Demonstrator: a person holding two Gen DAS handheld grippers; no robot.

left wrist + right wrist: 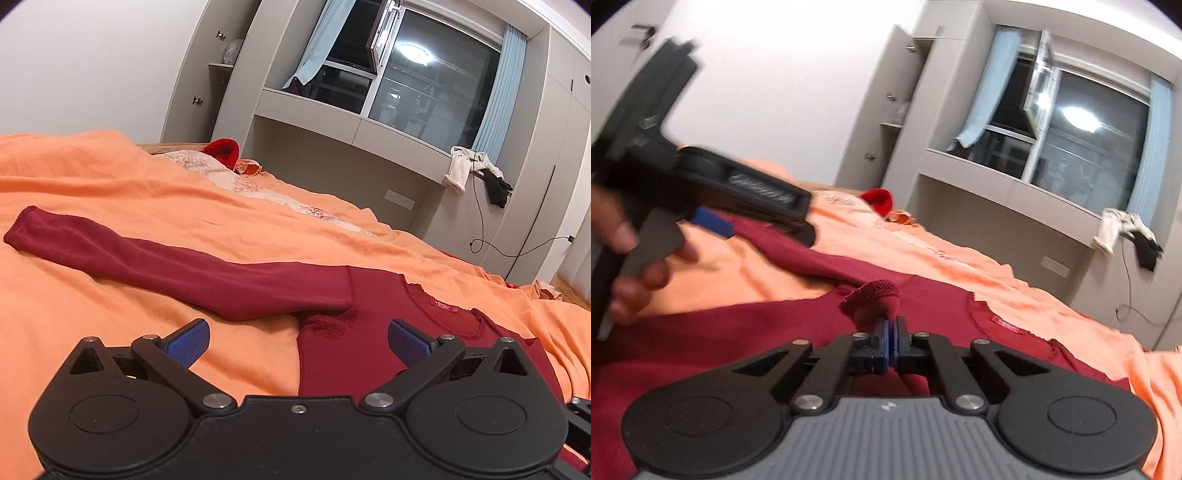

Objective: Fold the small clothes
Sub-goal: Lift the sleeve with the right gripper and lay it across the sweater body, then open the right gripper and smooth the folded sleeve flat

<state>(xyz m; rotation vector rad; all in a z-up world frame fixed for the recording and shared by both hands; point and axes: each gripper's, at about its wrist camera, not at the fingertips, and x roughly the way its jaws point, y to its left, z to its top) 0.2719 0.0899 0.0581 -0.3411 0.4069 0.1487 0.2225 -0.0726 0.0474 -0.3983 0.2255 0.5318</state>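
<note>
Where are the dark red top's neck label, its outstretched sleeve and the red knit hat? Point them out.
neck label (445, 306): left wrist view, middle of the pink tag.
outstretched sleeve (155, 264): left wrist view, mid-length of the sleeve.
red knit hat (222, 150): left wrist view, its ribbed body.

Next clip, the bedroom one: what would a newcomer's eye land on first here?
The dark red long-sleeved top spread on the orange bedsheet, one sleeve stretched out to the left. Next, the right gripper, shut on a bunched sleeve cuff over the top's body, while the left gripper stands open near the armpit.
</note>
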